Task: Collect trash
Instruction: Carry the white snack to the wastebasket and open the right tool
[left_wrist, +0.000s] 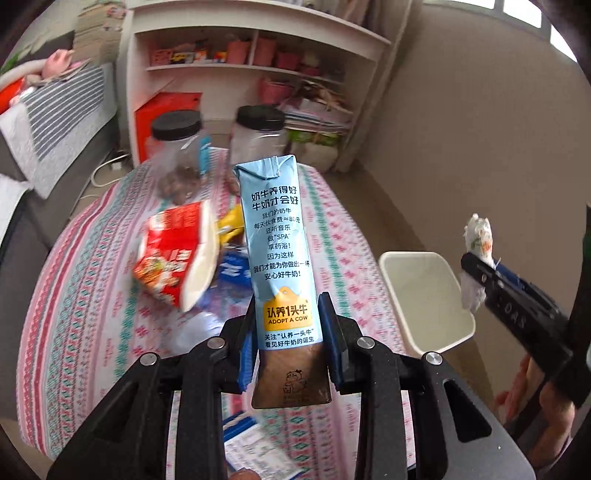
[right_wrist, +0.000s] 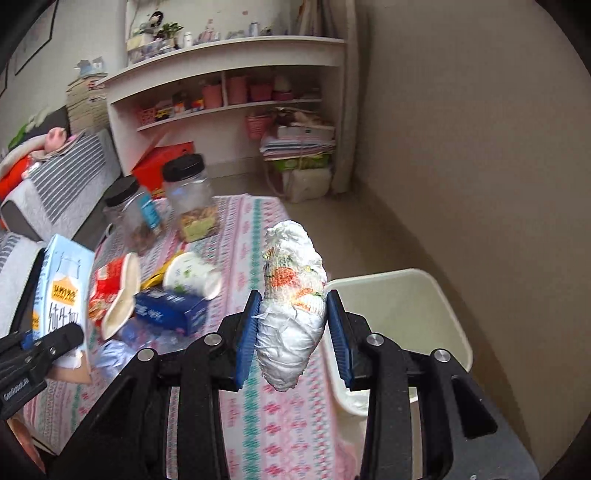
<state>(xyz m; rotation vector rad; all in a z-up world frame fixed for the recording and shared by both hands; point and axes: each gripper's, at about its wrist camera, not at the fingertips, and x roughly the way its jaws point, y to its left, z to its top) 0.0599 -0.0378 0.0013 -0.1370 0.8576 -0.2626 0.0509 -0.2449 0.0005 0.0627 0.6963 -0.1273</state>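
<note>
A tall light-blue milk carton (left_wrist: 280, 254) stands upright between the blue pads of my left gripper (left_wrist: 290, 332), which is shut on its lower part above the patterned table. My right gripper (right_wrist: 291, 325) is shut on a crumpled white paper wad with orange print (right_wrist: 291, 295), held above the table's right edge. The same wad (left_wrist: 476, 240) and right gripper show at the right of the left wrist view, and the carton (right_wrist: 62, 291) at the left of the right wrist view. A cream waste bin (right_wrist: 402, 317) stands on the floor right of the table, just past the wad.
On the tablecloth (left_wrist: 88, 295) lie a red noodle cup (left_wrist: 177, 254), a blue box (right_wrist: 170, 310), a white paper cup (right_wrist: 192, 277) and yellow wrappers. Two black-lidded clear jars (right_wrist: 188, 199) stand at the far end. A white shelf unit (right_wrist: 229, 107) and a sofa (right_wrist: 55, 184) lie beyond.
</note>
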